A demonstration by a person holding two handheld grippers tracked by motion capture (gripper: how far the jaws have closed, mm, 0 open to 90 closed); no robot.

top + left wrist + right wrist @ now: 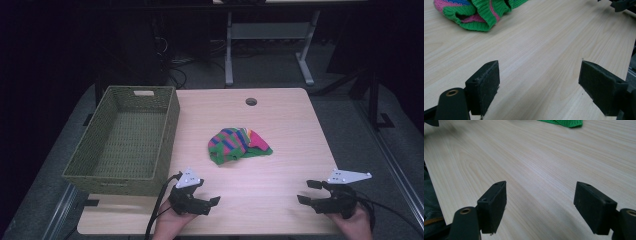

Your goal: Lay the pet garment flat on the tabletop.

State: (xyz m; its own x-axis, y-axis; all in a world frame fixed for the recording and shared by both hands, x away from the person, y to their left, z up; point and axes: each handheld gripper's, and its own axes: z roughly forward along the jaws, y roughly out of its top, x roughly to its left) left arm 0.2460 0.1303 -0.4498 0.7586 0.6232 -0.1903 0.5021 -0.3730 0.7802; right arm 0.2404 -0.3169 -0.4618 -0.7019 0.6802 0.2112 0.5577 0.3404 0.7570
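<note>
A knitted cloth (239, 145) striped green, pink, blue and orange lies crumpled near the middle of the wooden table (285, 120). My left gripper (210, 192) rests low at the table's front edge, in front of and left of the cloth, jaws open and nothing between them. In the left gripper view my left gripper (540, 87) stands over bare wood, with the cloth (476, 12) at the top left. My right gripper (305, 191) sits at the front right, also open and holding nothing. The right gripper view has my right gripper (541, 207) above bare wood and the cloth's green edge (564, 122) at the top.
A green woven basket (120, 182) with nothing in it stands on the table's left side, close to my left gripper. A round cable hole (251, 102) sits near the far edge. Beyond the table are a dark floor, cables and desk legs (229, 50).
</note>
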